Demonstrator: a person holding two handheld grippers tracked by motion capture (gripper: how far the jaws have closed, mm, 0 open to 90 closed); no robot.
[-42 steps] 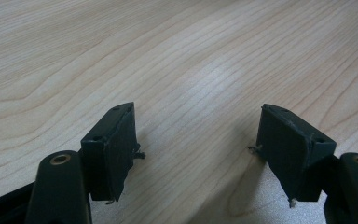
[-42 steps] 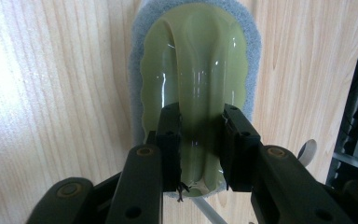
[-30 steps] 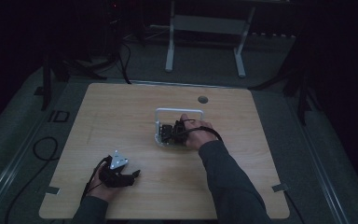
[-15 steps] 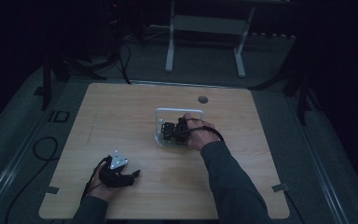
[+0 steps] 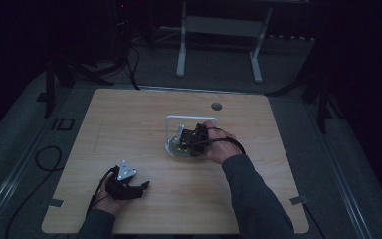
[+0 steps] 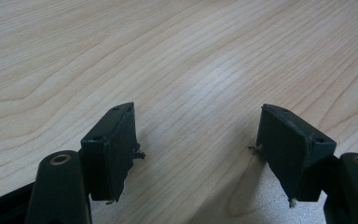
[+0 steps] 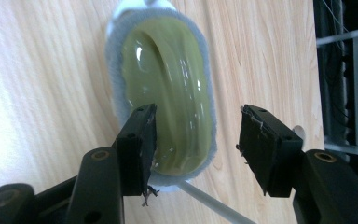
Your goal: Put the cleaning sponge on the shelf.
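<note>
Right gripper of mine hung open over the green pad with grey felt edging, near the middle of the surface, one jaw over its glossy top, the other beyond its edge. To grip well, I judged I should straddle both felt edges, then close. My left gripper rested open, holding nothing, well apart.

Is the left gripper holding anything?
No, the left gripper has its jaws wide apart with just bare wooden table between them.
</note>
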